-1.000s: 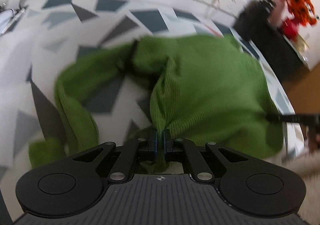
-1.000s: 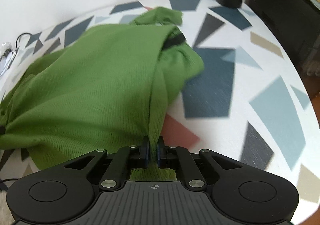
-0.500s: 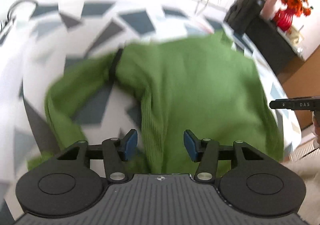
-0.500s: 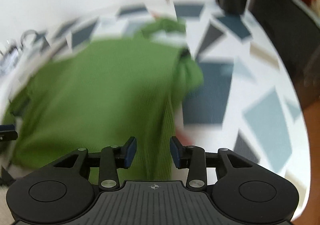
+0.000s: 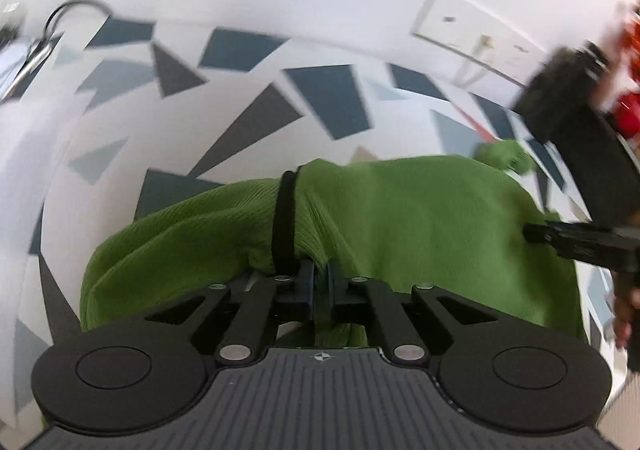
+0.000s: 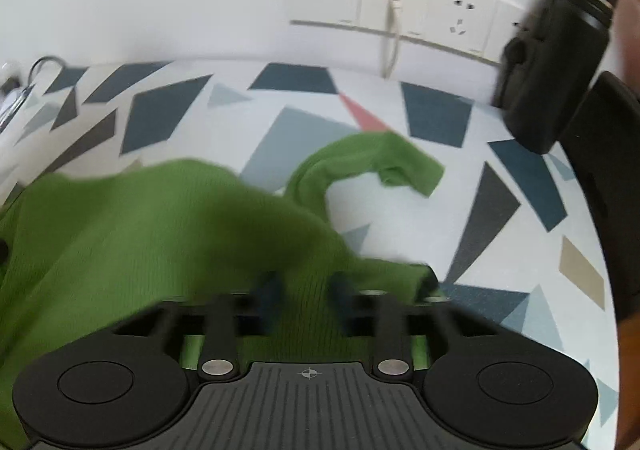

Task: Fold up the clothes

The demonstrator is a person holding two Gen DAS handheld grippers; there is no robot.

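Both grippers have re-gripped: left gripper [image 5: 318,282] is clamped on the green sweater [image 5: 400,217] at lower centre; right gripper [image 6: 306,290], blurred, seems closing around fabric, ready for another fold.

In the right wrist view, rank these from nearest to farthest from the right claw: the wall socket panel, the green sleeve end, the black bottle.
1. Green sleeve end, just ahead of the right claw, slightly right.
2. Black bottle, far right on the table.
3. Wall socket panel, on the back wall.
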